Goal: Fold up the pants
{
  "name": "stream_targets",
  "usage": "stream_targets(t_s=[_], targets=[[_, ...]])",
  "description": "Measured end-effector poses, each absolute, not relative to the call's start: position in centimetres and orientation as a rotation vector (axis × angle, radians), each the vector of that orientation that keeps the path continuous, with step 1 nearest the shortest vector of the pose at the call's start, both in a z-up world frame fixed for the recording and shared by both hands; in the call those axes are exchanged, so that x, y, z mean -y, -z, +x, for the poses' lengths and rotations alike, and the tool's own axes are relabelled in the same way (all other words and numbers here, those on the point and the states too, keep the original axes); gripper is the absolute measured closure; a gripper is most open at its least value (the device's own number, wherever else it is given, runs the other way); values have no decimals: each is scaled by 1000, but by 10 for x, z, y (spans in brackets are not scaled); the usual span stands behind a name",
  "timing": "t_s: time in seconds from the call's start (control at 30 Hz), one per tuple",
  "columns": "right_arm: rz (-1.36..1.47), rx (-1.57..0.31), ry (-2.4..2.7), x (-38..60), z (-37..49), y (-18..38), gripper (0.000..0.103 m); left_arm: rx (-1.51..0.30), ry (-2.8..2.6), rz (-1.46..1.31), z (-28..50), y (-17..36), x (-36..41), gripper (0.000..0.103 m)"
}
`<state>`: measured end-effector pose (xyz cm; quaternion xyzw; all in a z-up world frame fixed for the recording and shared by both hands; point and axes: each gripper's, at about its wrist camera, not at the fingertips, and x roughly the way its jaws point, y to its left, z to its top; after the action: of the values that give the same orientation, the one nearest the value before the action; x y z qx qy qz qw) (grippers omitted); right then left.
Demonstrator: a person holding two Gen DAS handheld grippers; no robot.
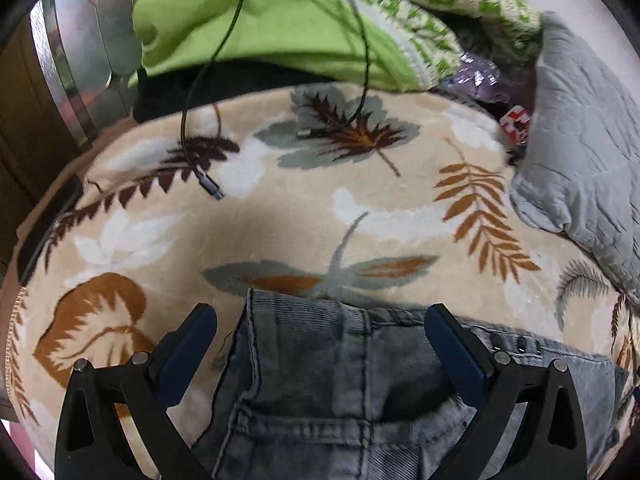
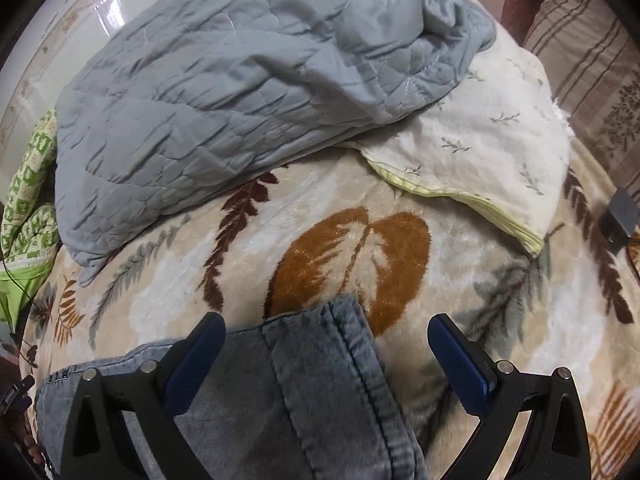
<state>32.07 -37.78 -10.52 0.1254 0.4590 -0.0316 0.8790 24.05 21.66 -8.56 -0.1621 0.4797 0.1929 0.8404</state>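
Grey-blue denim pants (image 1: 320, 380) lie flat on a beige leaf-patterned blanket (image 1: 280, 208). In the left wrist view the waistband end with a pocket seam lies between the fingers of my left gripper (image 1: 320, 316), which is open and empty just above the cloth. In the right wrist view a hemmed edge of the pants (image 2: 320, 368) reaches up between the fingers of my right gripper (image 2: 326, 320), which is also open and empty. The blanket (image 2: 500, 320) spreads beyond.
A black cable (image 1: 200, 132) with plugs lies on the blanket ahead of the left gripper. A green blanket (image 1: 260, 20) and patterned throw are at the back. A grey quilt (image 2: 220, 100) and a cream pillow (image 2: 480, 140) lie ahead of the right gripper.
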Motion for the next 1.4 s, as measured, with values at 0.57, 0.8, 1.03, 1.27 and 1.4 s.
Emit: stream_targets(t_s=[0.57, 0.8, 1.03, 1.27, 1.4], targets=[[243, -1027, 55, 369, 336, 144, 30, -1027, -257, -499, 239, 91, -251, 50], [248, -1033, 46, 377, 335, 143, 30, -1038, -253, -515, 239, 88, -256, 50], [245, -1031, 40, 373, 337, 144, 29, -1058, -234, -531, 242, 102, -254, 80], [244, -992, 10, 374, 332, 145, 65, -1015, -245, -519, 239, 96, -253, 89], [280, -979, 0, 383, 329, 142, 82, -956, -244, -484, 236, 78, -245, 90]])
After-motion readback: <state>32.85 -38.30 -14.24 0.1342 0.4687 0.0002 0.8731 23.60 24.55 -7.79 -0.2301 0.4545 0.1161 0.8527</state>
